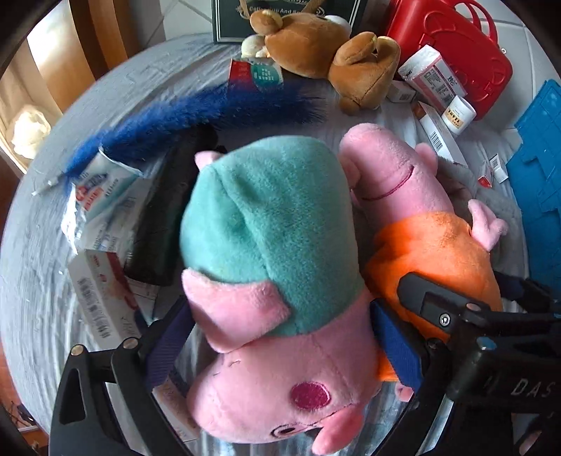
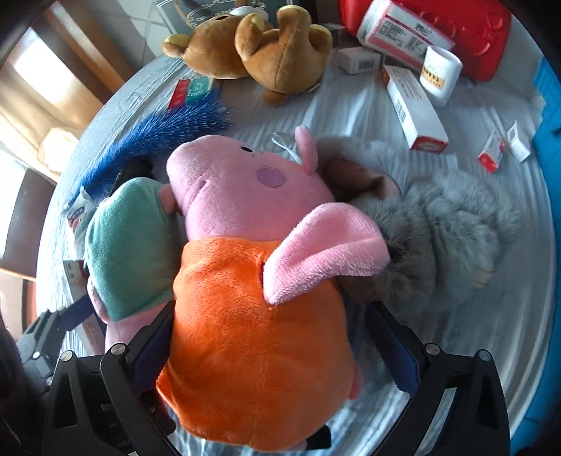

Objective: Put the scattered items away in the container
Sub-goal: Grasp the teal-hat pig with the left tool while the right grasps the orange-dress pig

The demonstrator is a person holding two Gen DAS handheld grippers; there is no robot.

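My left gripper is shut on a pink pig plush in a teal outfit, held upside down above the grey-sheeted surface. My right gripper is shut on a pink pig plush in an orange dress, right beside the teal one. The orange pig also shows in the left wrist view, with the right gripper's finger on it. A red container stands at the far right; it also shows in the right wrist view.
A brown bear plush, a grey furry plush, a blue feathery duster, a white bottle, several medicine boxes and tissue packs lie scattered. A blue tray sits at the right edge.
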